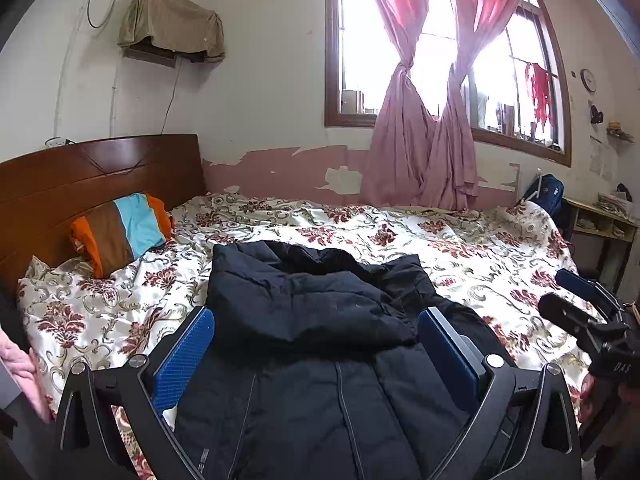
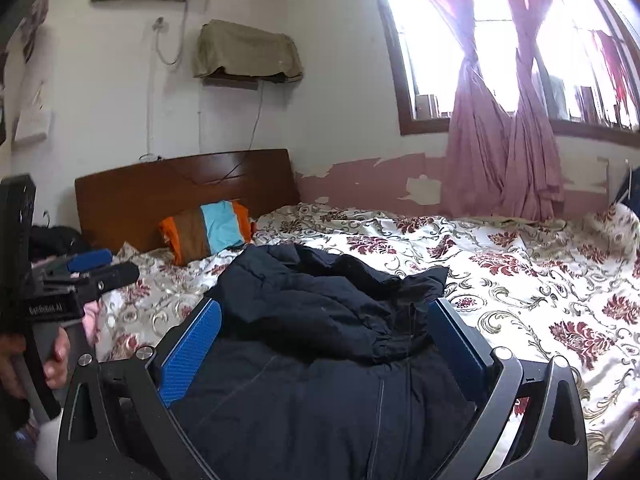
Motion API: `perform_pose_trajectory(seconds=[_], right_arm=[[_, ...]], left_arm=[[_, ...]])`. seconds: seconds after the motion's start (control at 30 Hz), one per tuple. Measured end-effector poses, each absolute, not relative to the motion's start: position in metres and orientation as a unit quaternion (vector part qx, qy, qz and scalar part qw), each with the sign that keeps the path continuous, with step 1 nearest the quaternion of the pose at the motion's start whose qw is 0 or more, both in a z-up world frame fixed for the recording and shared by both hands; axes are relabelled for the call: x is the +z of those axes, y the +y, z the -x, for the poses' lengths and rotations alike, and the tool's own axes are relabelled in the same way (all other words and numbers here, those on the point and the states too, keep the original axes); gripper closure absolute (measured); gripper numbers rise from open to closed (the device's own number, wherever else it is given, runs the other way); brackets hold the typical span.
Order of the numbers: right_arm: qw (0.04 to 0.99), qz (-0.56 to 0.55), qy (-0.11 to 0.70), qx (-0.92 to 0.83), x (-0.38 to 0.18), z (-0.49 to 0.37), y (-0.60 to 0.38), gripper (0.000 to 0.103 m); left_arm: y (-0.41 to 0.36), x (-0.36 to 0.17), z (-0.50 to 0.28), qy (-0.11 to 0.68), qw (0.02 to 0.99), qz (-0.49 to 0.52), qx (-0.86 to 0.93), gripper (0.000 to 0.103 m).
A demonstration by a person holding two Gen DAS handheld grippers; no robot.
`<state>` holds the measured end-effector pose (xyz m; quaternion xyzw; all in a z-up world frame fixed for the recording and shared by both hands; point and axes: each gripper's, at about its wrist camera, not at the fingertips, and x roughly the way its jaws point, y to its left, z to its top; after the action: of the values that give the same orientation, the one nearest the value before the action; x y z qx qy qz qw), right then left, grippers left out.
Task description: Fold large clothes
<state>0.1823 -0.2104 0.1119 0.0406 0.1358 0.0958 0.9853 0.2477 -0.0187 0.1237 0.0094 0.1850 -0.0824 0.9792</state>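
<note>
We hold the left gripper [image 1: 316, 344] and right gripper [image 2: 326, 338] with fingers wide apart and empty over the near end of the dark jacket [image 1: 320, 304], which runs lengthwise toward 12 o'clock on the floral bedspread [image 1: 460, 240], about equally near both.

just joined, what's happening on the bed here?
A person holds a pair of tongs in each hand over a dark padded jacket lying on the floral bedspread. The left tongs and right tongs are both open, straddling the jacket and gripping nothing. The jacket's far end is bunched back over its body. A striped pillow rests against the headboard.
</note>
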Motion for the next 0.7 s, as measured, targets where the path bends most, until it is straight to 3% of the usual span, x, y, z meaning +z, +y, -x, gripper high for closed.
perform_pose_trajectory(seconds=[0.37, 0.7], right_arm=[[0.983, -0.042, 0.153, 0.090, 0.097, -0.143, -0.209, 0.002], [0.973, -0.022, 0.213, 0.091, 0.066, -0.120, -0.202, 0.002]], left_arm=[[-0.012, 0.111, -0.212, 0.187, 0.979, -0.031, -0.073, 0.000], [0.000, 0.067, -0.190, 0.240, 0.967, -0.039, -0.081, 0.000]])
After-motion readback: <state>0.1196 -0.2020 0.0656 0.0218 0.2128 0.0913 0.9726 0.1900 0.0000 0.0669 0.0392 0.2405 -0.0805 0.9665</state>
